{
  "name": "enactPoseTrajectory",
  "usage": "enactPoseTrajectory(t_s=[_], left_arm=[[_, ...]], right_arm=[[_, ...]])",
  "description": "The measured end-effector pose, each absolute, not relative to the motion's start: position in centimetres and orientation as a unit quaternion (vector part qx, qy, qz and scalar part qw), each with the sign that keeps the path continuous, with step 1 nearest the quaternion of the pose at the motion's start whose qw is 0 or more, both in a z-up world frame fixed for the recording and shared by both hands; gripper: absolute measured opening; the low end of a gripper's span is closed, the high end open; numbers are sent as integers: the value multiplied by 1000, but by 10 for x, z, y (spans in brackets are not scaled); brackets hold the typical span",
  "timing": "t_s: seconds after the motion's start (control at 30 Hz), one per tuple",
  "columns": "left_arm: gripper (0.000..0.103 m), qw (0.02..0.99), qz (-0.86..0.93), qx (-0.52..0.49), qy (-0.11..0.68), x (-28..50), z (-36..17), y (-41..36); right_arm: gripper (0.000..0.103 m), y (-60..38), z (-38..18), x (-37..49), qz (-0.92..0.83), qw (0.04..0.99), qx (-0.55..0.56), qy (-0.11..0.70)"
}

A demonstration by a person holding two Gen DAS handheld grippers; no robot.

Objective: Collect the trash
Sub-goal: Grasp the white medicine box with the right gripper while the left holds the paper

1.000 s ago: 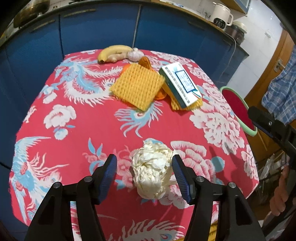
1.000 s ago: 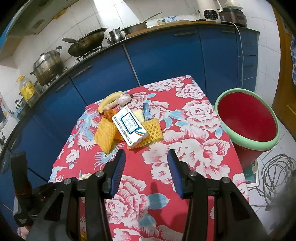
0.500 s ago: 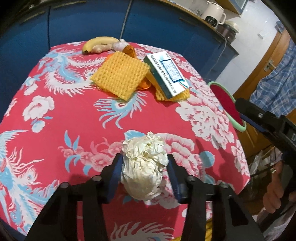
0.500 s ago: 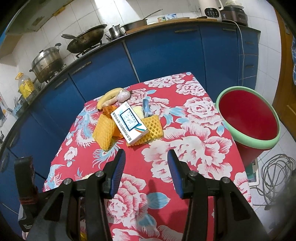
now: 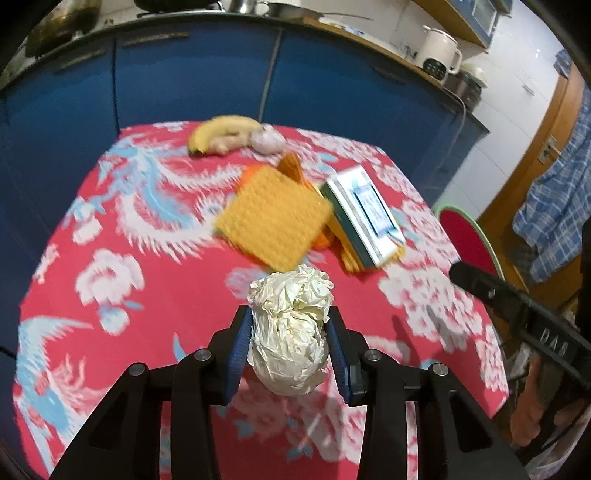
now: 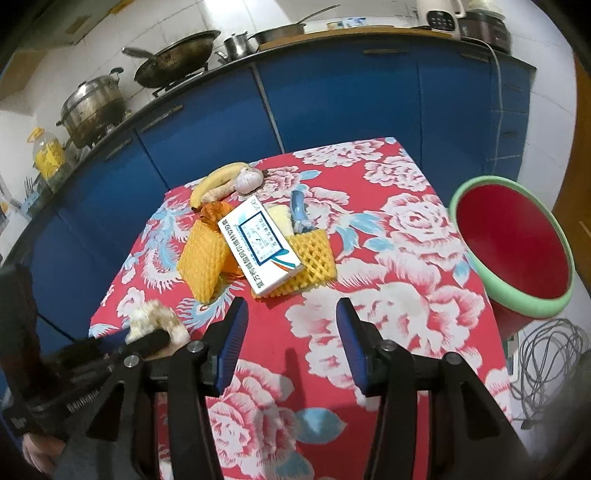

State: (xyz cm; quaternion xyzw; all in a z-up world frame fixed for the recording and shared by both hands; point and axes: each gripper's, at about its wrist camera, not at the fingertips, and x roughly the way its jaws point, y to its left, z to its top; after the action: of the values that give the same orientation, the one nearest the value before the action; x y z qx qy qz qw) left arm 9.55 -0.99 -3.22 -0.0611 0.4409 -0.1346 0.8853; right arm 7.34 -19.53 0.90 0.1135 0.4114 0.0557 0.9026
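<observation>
Left gripper [image 5: 289,334] closing on paper wad [image 5: 290,328]

We see black grippers [image 5: 290,345] with blue pads [image 6: 231,341], silver screws and a blue-checked shirt [image 5: 554,206].

A home kitchen: blue cabinets [image 6: 332,96] run under a dark counter carrying a blackened wok [image 6: 177,68], a steel stockpot [image 6: 92,107] and an electric kettle [image 5: 439,55], white tiles [image 6: 155,22] behind, and a flowered red cloth covers the tabletop [image 6: 406,258].
</observation>
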Motion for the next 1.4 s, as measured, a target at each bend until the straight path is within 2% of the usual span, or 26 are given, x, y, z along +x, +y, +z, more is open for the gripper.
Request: enactPoseTrajectory(t_s=[0.07,0.43,0.77,0.8,0.83,1.4], left_arm=[[41,888,-127,-62,438,104,-30,-6],[41,896,-86,-59,430,139,-32,5],[41,896,-68,-64,435,152,-38,14],[41,896,-68,-64,435,152,-38,15],[41,895,-68,-66,435,152,-38,15],[41,904,-85,-47,417,145,-19,-7]], right_arm=[[62,-190,7,79,57,904,102,411],[72,-163,-15,128,72,898,45,432],[71,-150,-38,154,75,889,11,451],[68,-149,-39,154,74,889,10,452],[61,-149,-39,155,75,889,9,452],[61,-184,1,122,76,913,58,397]])
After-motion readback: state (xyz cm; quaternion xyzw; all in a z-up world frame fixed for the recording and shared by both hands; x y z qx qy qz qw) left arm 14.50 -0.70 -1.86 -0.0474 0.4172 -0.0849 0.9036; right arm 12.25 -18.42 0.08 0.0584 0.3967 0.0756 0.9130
